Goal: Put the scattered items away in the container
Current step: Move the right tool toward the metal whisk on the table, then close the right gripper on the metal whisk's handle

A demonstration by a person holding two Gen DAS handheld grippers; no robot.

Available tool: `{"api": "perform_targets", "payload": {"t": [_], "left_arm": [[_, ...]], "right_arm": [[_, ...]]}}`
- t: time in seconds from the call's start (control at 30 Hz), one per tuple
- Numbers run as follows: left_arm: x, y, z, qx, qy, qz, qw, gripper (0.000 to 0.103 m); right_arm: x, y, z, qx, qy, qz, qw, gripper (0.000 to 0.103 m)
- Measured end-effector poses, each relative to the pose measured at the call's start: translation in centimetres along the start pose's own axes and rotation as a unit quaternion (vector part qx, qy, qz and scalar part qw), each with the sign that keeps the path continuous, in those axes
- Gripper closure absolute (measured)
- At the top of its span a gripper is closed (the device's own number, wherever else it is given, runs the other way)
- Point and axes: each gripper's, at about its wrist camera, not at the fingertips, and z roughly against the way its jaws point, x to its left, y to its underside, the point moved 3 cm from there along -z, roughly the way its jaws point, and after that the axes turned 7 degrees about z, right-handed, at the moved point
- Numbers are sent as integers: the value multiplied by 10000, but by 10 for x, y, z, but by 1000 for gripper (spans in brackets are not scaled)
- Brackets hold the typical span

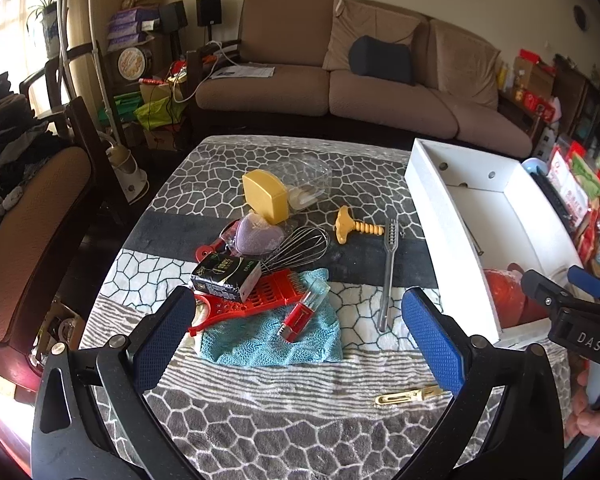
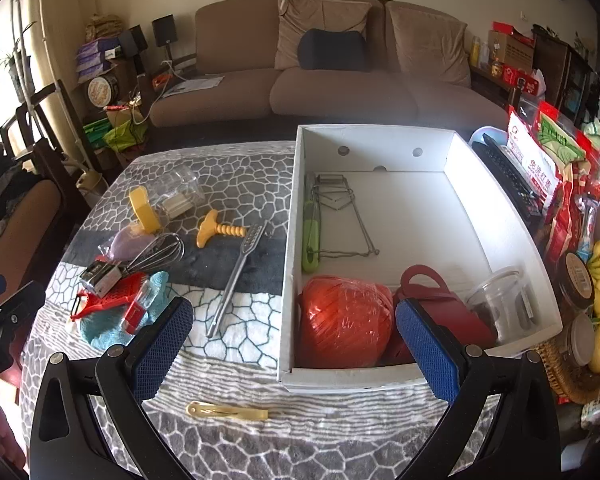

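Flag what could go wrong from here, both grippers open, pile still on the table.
1. The red plastic grater, black carton and wire whisk overlap on the teal cloth; lifting one may drag the others.
2. The flat gold hair clip lies thin on the soft tablecloth, so fingers may slip off it.
3. The white cardboard box is crowded at its near end by the red twine ball.

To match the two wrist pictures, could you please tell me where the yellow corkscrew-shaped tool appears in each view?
Left wrist view: the yellow corkscrew-shaped tool lies right of centre, between the whisk and the white box.
Right wrist view: it lies left of centre, beyond the whisk.
Shared landmark: the long grey tool lies right beside it in both.
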Motion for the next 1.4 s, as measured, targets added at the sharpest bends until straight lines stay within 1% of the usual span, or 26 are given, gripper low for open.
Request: {"api": "perform_targets", "payload": {"t": [0.2, 0.4, 0.57, 0.8, 0.9, 1.0, 1.13, 1.23, 1.33, 1.4], "left_arm": [[-2, -5, -17, 64, 39, 10, 10000, 0], [15, -19, -37, 49, -164, 10, 9999, 0], [37, -34, -59, 38, -262, 71, 9996, 0], [63, -48, -91, 100, -327, 67, 9994, 0], [73, -53, -104, 159, -256, 38, 9995, 0], [83, -57, -119, 236, -93, 30, 9997, 0], [97, -65, -138, 279, 101, 105, 9995, 0], [100, -76, -155, 311, 187, 85, 9993, 0], [99, -91, -171, 278, 401, 30, 9988, 0], [93, -101, -183, 288, 602, -181, 9976, 0]], "right_arm": [[-11, -3, -11, 24, 43, -14, 10000, 0], [-4, -15, -30, 53, 25, 66, 10000, 0], [17, -34, -51, 40, -99, 167, 9998, 0], [59, -58, -83, 50, -368, 354, 9987, 0], [76, -68, -97, 62, -473, 474, 9977, 0], [90, -79, -111, 70, -608, 583, 9964, 0], [100, -95, -133, 111, -958, 606, 9935, 0], [106, -108, -152, 198, -1212, 556, 9909, 0], [109, -118, -176, 419, -1844, 76, 9819, 0], [111, -122, -194, 584, -2268, -390, 9714, 0]]}}
